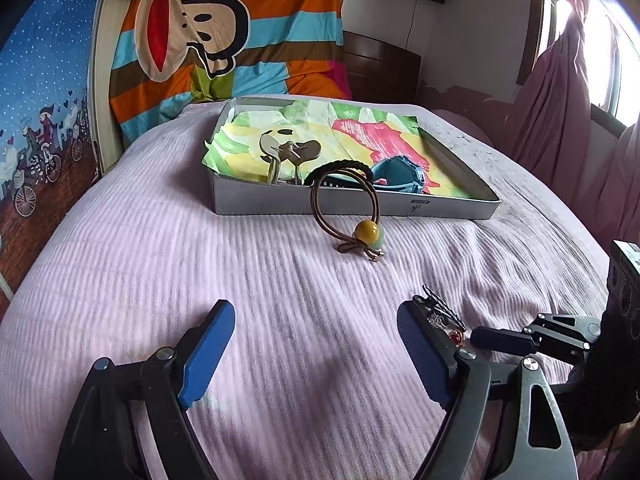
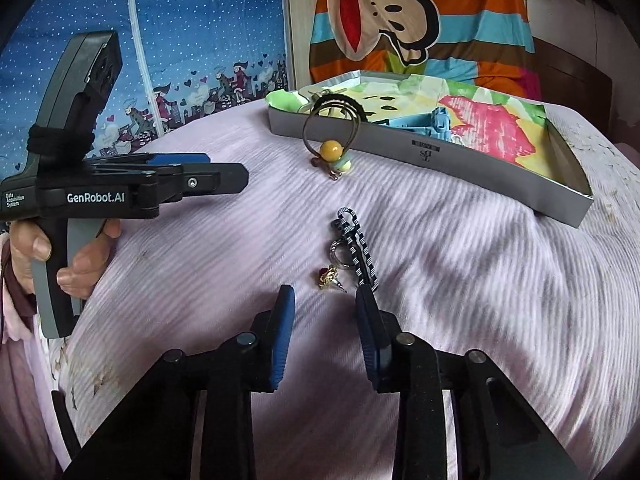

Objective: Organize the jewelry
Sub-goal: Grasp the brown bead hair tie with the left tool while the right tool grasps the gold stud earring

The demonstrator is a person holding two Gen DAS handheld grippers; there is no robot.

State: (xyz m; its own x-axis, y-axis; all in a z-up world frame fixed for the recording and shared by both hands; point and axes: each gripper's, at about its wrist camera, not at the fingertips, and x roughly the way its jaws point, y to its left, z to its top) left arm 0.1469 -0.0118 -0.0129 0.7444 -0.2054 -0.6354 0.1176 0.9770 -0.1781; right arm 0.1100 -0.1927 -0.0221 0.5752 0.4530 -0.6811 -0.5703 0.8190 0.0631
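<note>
Daylight glares through the window (image 1: 600, 40); fisheye bends edges, corners vignette dark.

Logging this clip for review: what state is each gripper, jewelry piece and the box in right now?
Left gripper: open, empty.
Right gripper: open, empty, just short of the brooch.
Bead hair tie: propped against the box's outside wall.
Striped clip: flat on the bedspread.
Ring: beside the clip.
Gold brooch: on the bedspread.
Box: open, paper-lined, holding several items.

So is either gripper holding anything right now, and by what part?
Nothing is held. The left gripper is open over bare bedspread; the right gripper is open just short of the brooch and striped clip.
</note>
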